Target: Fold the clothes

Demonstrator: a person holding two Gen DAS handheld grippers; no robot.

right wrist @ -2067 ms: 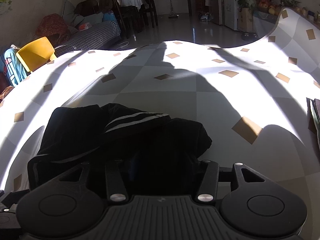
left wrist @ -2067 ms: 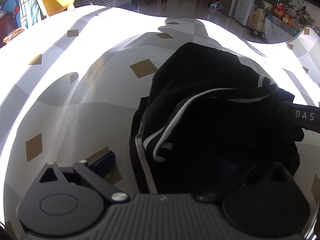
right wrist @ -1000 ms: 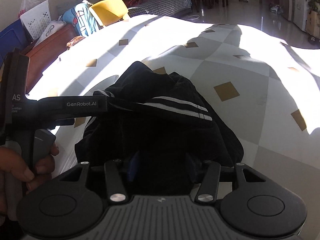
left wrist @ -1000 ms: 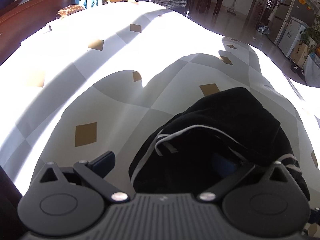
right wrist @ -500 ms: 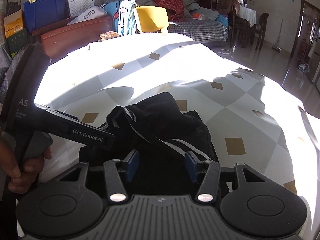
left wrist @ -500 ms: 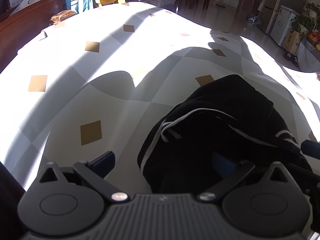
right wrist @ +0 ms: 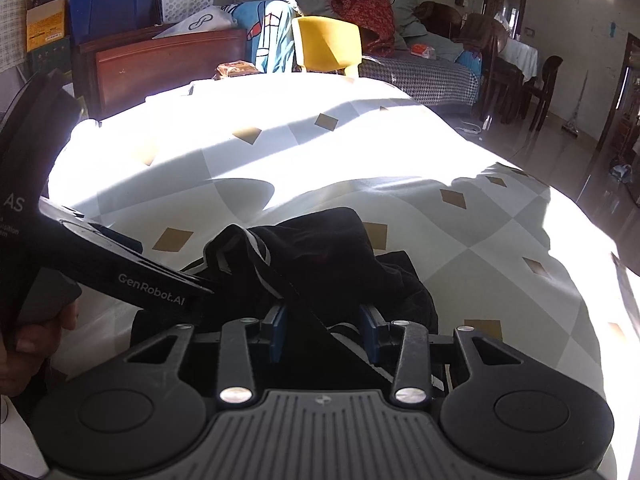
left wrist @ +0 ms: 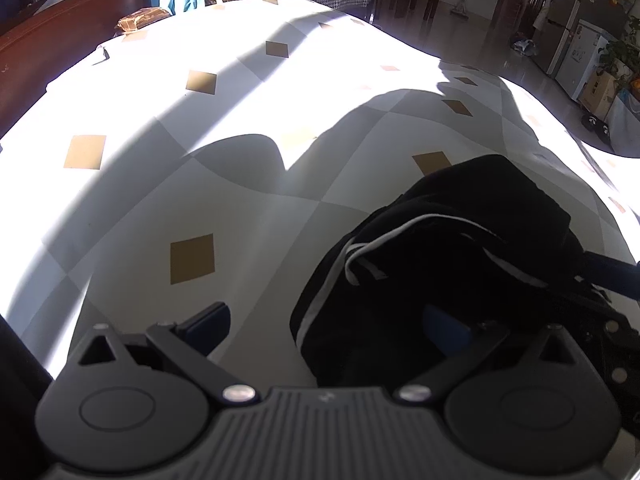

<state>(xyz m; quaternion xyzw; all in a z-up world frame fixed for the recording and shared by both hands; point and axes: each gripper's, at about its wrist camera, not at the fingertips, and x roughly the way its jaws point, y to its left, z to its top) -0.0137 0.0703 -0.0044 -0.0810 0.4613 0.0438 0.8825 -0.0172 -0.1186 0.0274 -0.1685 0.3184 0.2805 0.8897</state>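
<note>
Between the right tool's [right wrist: 323, 330] closing blue pads [right wrist: 276, 332] sits a fold of the bunched black white-striped garment [right wrist: 320, 256], pads not yet seen pressing. Left tool [left wrist: 326, 326] is spread wide: left pad on bare white diamond-patterned table cloth [left wrist: 240, 220], right pad half lost in dark fabric. Garment's underside hidden. Open cloth ahead and left; table edge far ahead.

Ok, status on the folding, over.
Left tongs open, one finger on black garment. Right tongs closing, cloth between the pads. Garment bunched on the checked sheet. Nothing in the way.
</note>
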